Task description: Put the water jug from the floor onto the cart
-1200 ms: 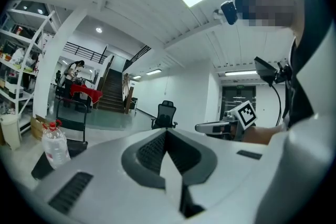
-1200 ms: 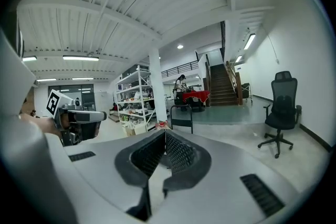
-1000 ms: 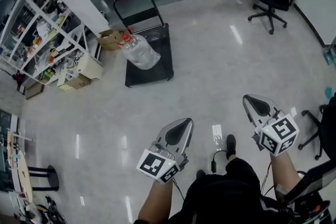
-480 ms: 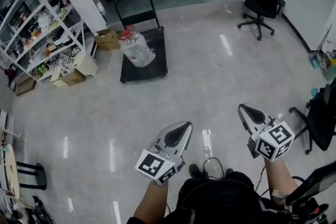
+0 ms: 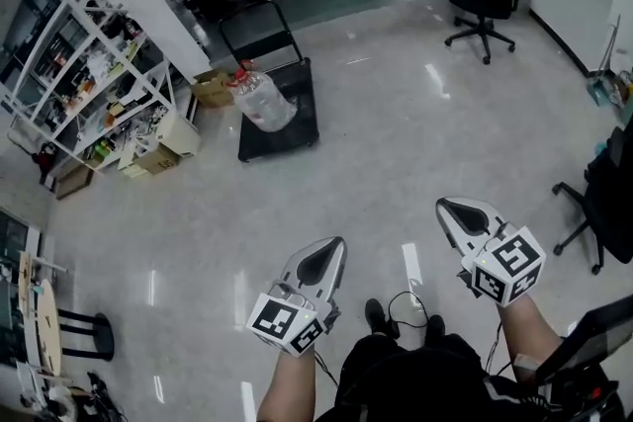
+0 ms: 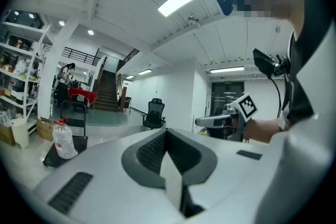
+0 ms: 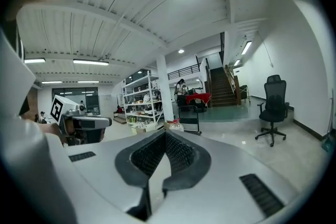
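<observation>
We find the water jug (image 5: 263,99) standing upright, red cap on top and long axis vertical, on the black deck of the cart (image 5: 298,119). It is far ahead of both grippers and off to their left. Our left gripper (image 5: 329,252) is the nearer of the two, though both are well apart from the jug. The right gripper (image 5: 450,210) sits beside it, and both point forward, roughly level, in front of our body. Each has its jaws pressed together with nothing between them. With the jug already on the cart, we judge no reach is called for.
</observation>
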`<action>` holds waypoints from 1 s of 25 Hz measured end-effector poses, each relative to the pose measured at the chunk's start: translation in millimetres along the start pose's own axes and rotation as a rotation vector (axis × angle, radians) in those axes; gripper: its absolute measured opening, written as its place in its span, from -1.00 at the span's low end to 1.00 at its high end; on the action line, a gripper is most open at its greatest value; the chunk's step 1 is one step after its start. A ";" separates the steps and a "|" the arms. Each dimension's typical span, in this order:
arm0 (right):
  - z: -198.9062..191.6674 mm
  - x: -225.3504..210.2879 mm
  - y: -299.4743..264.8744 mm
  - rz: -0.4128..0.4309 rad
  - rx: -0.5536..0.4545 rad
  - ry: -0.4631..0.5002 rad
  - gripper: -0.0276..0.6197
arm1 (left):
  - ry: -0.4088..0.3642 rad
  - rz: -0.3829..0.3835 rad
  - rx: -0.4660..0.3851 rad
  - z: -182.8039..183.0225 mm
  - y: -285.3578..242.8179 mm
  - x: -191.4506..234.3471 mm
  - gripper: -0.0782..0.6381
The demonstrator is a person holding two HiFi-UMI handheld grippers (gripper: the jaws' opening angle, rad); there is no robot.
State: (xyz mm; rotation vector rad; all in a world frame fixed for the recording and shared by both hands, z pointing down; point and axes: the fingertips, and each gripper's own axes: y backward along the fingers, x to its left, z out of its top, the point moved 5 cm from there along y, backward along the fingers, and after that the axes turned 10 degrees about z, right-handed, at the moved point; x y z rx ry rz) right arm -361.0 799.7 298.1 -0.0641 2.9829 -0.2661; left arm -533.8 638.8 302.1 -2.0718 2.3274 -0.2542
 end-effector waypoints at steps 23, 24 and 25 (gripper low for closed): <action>10.9 72.2 -9.6 -0.030 -0.027 0.023 -0.91 | -0.004 -0.042 -0.031 5.6 70.4 15.3 -0.78; 10.4 72.0 -10.5 -0.028 -0.026 0.026 -0.91 | 0.005 -0.030 -0.032 5.1 71.3 17.1 -0.78; 10.1 71.7 -11.4 -0.025 -0.024 0.028 -0.91 | 0.015 -0.017 -0.034 4.6 72.2 18.9 -0.78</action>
